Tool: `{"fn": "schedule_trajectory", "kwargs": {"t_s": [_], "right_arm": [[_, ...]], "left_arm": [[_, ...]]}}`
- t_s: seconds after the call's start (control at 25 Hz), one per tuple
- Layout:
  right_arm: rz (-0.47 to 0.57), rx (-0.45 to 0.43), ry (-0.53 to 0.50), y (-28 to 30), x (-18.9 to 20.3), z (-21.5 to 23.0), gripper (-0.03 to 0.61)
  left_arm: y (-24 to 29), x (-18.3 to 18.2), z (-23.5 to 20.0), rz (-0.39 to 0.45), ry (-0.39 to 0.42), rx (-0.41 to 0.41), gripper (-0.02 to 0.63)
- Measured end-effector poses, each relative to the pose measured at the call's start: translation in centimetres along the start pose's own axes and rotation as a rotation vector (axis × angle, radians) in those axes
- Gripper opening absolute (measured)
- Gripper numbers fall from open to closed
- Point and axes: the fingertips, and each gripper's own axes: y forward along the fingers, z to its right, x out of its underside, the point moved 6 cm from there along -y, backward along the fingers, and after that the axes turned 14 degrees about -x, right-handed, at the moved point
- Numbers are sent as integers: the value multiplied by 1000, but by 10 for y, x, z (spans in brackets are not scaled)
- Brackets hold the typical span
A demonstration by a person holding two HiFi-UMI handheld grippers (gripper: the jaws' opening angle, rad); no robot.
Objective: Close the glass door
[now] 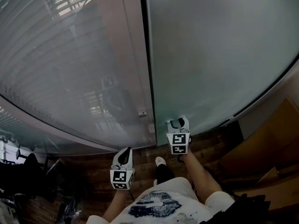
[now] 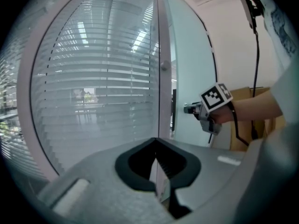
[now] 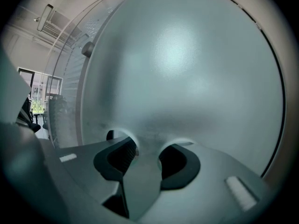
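The frosted glass door (image 1: 219, 55) fills the right of the head view, and its left edge meets a dark vertical seam (image 1: 147, 55). My right gripper (image 1: 179, 122) stands open, with its fingertips against the door's lower left corner and nothing between them. In the right gripper view the right gripper (image 3: 148, 146) faces frosted glass door (image 3: 187, 69) at very close range. The left gripper view shows the right gripper (image 2: 188, 109) touching the door (image 2: 187, 78). My left gripper (image 1: 125, 154) hangs lower and to the left, away from the glass. The left gripper (image 2: 156, 146) is shut and holds nothing.
Left of the seam stands a fixed glass wall with blinds (image 1: 70, 64) and a small round knob (image 1: 142, 114) near its frame. Cardboard boxes (image 1: 271, 157) stand at the right. Dark chairs and gear (image 1: 23, 171) sit at the lower left on the wooden floor (image 1: 93, 171).
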Motion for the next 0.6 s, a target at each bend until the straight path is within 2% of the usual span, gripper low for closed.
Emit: {"fn": "schedule_trajectory", "kwargs": {"t_s": [0.32, 0.6], "right_arm": [[4, 12, -1, 18, -5, 8, 155], [11, 10, -3, 30, -8, 11, 155]], "left_arm": [[4, -6, -5, -8, 2, -15, 2], [-2, 3, -8, -18, -2, -19, 2]]}}
